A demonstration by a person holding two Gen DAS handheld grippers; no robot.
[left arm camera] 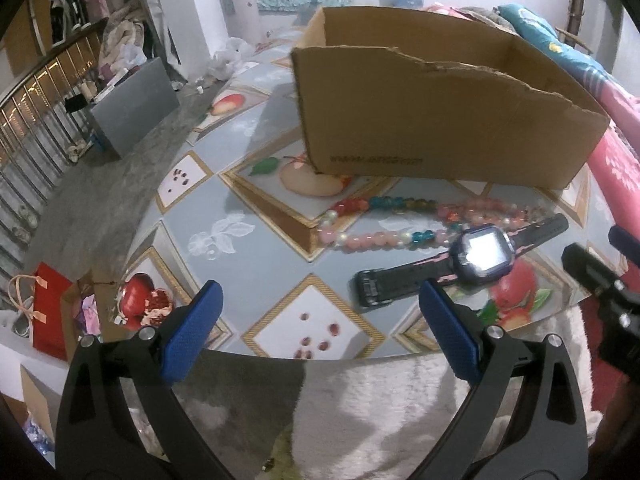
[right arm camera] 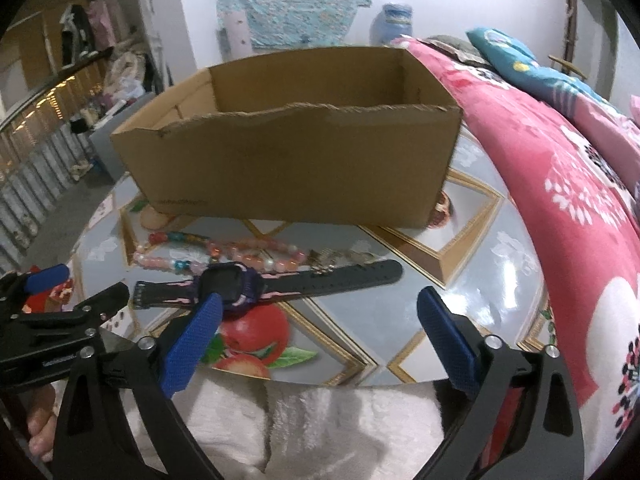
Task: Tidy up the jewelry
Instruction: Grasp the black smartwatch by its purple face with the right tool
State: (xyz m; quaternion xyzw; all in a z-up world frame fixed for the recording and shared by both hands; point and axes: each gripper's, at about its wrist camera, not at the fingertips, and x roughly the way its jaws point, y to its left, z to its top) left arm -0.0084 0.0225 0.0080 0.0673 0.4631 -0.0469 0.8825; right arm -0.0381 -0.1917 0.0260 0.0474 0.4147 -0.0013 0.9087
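A black and pink smartwatch [left arm camera: 476,254] lies flat on the table, with a colourful bead necklace [left arm camera: 416,220] just behind it. An open cardboard box [left arm camera: 440,120] stands behind both. My left gripper [left arm camera: 320,320] is open and empty, over the table's near edge, left of the watch. In the right wrist view the watch [right arm camera: 256,284], necklace [right arm camera: 224,254] and box [right arm camera: 296,168] show again. My right gripper [right arm camera: 320,320] is open and empty, near the table's front edge; its left fingertip [right arm camera: 200,320] overlaps the watch face in view.
The table [left arm camera: 240,216] has a glossy fruit-print cover. A pink floral blanket [right arm camera: 560,200] lies on the right. A fluffy white cloth [right arm camera: 320,432] is below the near edge. A railing [left arm camera: 36,120], a grey box [left arm camera: 132,108] and a red bag [left arm camera: 48,316] are on the left.
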